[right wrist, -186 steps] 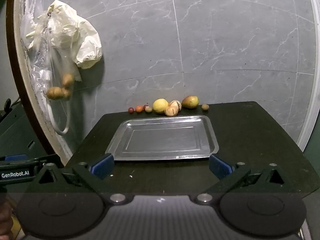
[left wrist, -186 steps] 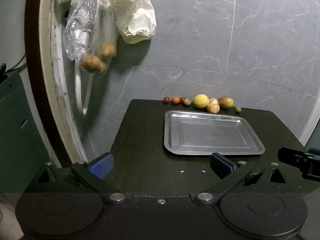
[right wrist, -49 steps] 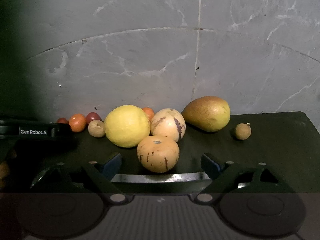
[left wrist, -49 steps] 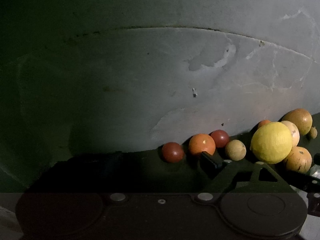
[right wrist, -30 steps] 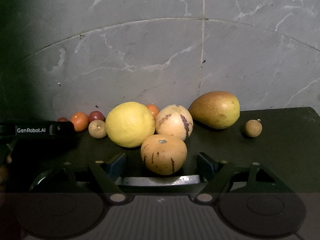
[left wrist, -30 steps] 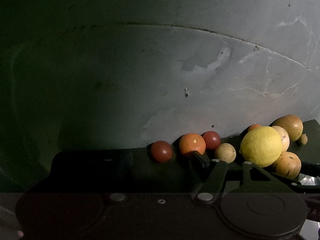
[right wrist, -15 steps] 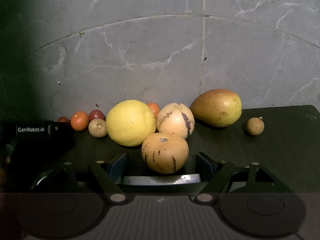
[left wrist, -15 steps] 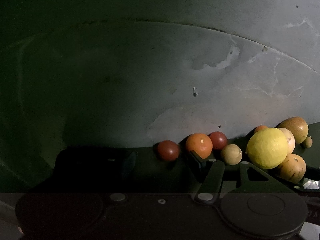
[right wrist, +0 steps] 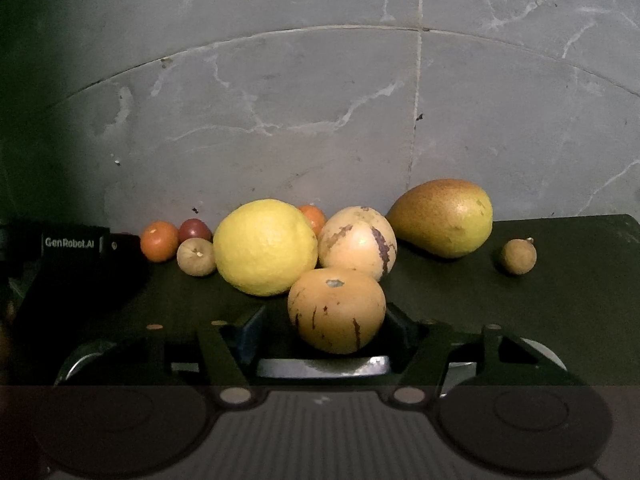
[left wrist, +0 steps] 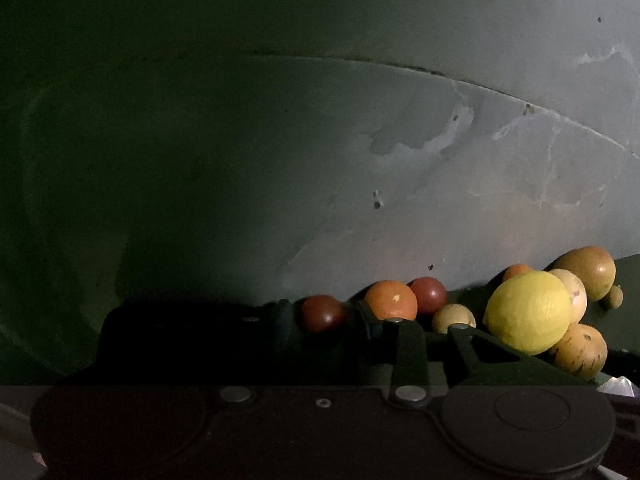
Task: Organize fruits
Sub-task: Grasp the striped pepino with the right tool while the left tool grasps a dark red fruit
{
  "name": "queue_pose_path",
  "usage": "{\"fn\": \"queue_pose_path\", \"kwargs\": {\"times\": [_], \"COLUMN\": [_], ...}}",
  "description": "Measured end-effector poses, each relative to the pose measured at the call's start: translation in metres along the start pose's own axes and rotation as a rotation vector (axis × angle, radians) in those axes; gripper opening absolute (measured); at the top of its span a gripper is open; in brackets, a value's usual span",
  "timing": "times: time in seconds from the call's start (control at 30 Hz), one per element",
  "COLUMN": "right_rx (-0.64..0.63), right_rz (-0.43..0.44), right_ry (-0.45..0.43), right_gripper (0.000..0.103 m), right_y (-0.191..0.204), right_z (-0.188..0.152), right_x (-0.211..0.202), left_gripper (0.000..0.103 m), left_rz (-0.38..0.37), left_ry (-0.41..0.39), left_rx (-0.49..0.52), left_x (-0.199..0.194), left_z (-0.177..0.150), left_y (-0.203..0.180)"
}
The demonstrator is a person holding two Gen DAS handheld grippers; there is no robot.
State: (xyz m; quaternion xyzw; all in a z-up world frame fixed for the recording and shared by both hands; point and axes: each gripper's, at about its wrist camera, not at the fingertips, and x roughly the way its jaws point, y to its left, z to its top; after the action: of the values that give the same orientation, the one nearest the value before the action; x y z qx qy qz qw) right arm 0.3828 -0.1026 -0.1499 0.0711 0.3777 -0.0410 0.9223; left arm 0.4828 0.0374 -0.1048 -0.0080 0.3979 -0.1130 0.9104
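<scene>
We find the fruit in a row at the back of the dark surface point(right wrist: 560, 300), against the grey wall point(right wrist: 320, 120); none has been lifted that we can see.

Left tongs point(left wrist: 320, 316): the two fingers stand either side of the dark red fruit point(left wrist: 322, 313), close to it. Whether they press on it we cannot tell, for the left finger is lost in shadow. Just right of these tongs lie the orange fruit point(left wrist: 390, 300), a second red fruit point(left wrist: 428, 295) and a small tan fruit point(left wrist: 454, 318).

Between the two tongs sits the lemon point(right wrist: 266, 246), touching its neighbours.

Right tongs point(right wrist: 324, 330): the fingers are apart, one on each side of the striped melon point(right wrist: 336, 310). The right pad seems to meet the skin; a gap shows on the left. We judge this grasp not yet made. Beyond these tongs is a second striped melon point(right wrist: 358, 242); to their right the mango point(right wrist: 444, 218), then a small brown fruit point(right wrist: 518, 257) standing alone.

A strip of the metal tray point(right wrist: 320, 366) shows under the right tongs, with no fruit on it.

In our judgement the task is at its start: two first picks in hand, all placing outstanding.
</scene>
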Motion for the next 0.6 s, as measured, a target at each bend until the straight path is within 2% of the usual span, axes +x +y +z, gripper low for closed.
{"fn": "queue_pose_path", "kwargs": {"times": [0.07,0.13,0.6], "right_rx": [0.000,0.000,0.015], "right_rz": [-0.005,-0.011,0.008], "right_ry": [-0.005,-0.008,-0.066], "right_gripper": [0.060,0.053,0.052], "right_y": [0.000,-0.001,-0.001], "right_z": [0.000,-0.001,-0.006], "right_x": [0.000,-0.001,-0.020], "left_gripper": [0.026,0.026,0.025], "left_rz": [-0.002,-0.002,-0.023], "left_ry": [0.010,0.016,0.013], "left_rx": [0.001,-0.002,-0.006], "left_x": [0.002,0.001,-0.014], "left_z": [0.001,0.002,-0.005], "left_y": [-0.001,-0.002,-0.006]}}
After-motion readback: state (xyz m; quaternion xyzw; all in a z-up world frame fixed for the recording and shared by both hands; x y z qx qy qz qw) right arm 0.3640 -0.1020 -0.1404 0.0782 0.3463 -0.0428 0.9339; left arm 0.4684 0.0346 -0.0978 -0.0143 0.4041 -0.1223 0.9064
